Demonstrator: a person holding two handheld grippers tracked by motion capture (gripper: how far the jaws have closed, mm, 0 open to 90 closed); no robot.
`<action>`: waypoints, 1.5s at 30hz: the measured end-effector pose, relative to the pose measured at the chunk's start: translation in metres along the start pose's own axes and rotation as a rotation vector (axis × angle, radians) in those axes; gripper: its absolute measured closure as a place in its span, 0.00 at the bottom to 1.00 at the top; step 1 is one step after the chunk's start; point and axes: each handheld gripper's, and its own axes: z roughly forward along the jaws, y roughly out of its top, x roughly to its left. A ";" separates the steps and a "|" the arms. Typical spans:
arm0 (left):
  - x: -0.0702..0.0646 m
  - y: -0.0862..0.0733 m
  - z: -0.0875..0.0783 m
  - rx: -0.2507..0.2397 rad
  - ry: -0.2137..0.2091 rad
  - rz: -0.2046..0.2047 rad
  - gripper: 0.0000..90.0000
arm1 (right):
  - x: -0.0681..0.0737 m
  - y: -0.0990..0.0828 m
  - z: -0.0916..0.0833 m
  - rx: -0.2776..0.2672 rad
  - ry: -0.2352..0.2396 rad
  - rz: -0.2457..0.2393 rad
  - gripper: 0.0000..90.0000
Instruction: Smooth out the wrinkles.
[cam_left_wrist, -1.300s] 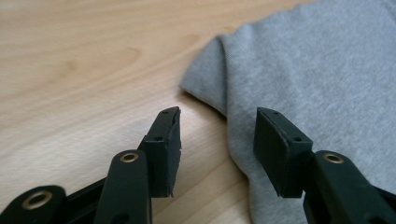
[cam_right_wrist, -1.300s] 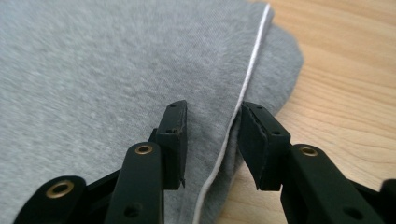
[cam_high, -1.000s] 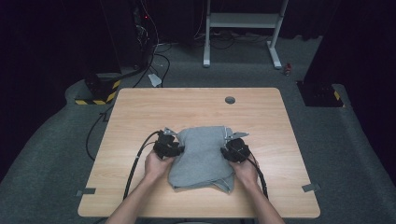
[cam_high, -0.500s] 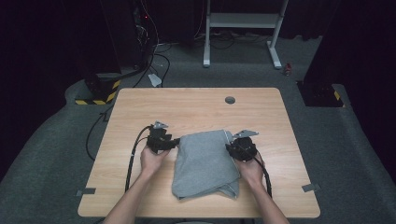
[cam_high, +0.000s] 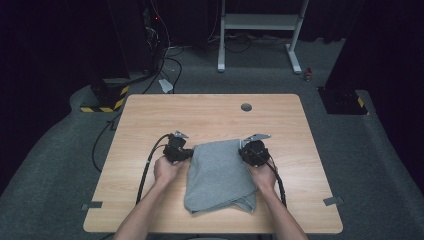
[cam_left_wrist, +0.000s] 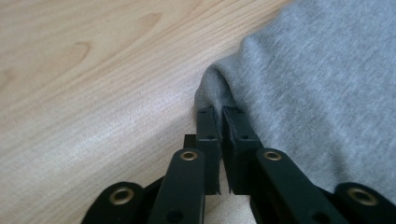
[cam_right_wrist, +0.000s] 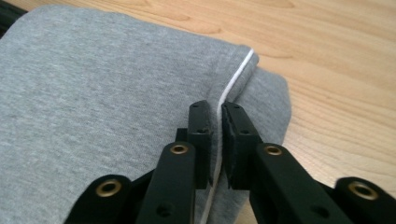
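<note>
A folded grey cloth lies on the wooden table, near its front middle. My left gripper is shut on the cloth's far left corner, which bunches up between its jaws. At the far right corner, my right gripper is shut on the edge with a white seam. The grey fabric spreads flat to the left in the right gripper view. Both hands hold the grippers from the near side.
A round grommet hole sits in the table near its far edge. Black cables trail from the left gripper off the near left side. A white frame and dark equipment stand on the floor beyond the table.
Both grippers have moved toward the near side and a little apart, drawing the cloth's far edge with them. The cloth now lies longer and closer to the front edge.
</note>
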 end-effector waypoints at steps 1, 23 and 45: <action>0.001 0.002 -0.003 -0.009 0.001 -0.007 0.96 | 0.000 0.001 -0.003 -0.005 -0.008 -0.002 0.93; -0.060 -0.010 -0.007 -0.069 -0.059 0.169 0.55 | 0.028 -0.024 -0.010 -0.017 -0.025 -0.143 0.78; -0.062 -0.072 -0.028 -0.106 -0.078 0.078 0.52 | 0.044 -0.062 -0.023 -0.018 0.000 -0.125 0.65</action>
